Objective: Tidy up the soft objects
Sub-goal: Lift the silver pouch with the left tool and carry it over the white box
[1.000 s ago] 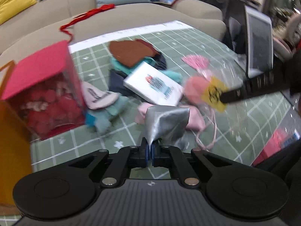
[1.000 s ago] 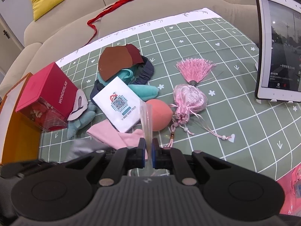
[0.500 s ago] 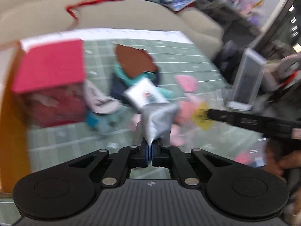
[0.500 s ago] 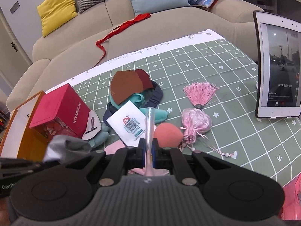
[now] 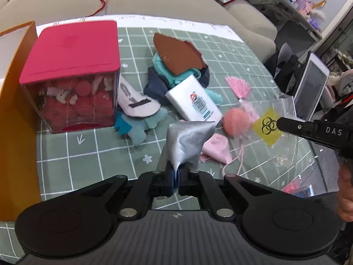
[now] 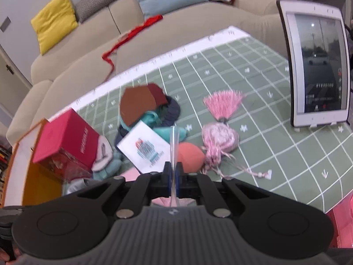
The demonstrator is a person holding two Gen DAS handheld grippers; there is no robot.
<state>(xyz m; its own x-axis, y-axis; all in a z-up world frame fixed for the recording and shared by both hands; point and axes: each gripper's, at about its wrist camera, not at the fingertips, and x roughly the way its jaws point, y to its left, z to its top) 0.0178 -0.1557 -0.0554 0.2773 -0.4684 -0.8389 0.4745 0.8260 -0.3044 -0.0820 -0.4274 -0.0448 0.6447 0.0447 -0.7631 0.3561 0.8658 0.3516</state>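
Left gripper is clamped tight on a shiny silver satin pouch, pinching its lower corner; the pouch is lifted above the green grid-patterned tablecloth, in front of the white printed tissue pack as seen from left wrist cam

Right gripper is closed w/ jaws pinched on the edge of a clear plastic zip bag; in left wrist cam the bag shows a yellow biohazard label, hanging right of the tissue pack, right gripper's finger entering from the right

Rel. to the tissue pack:
- coral egg-shaped sponge just right of it, touching or nearly
- pink tasselled satin sachet further right, beyond the sponge
- brown leather-look piece on teal and navy cloths behind it
- white eye mask w/ dark strap and teal plush toy to its left
- clear box w/ red lid further left, orange paper bag beyond
- pale pink cloth in front, partly behind the silver pouch
- white tablet on a stand well apart at right
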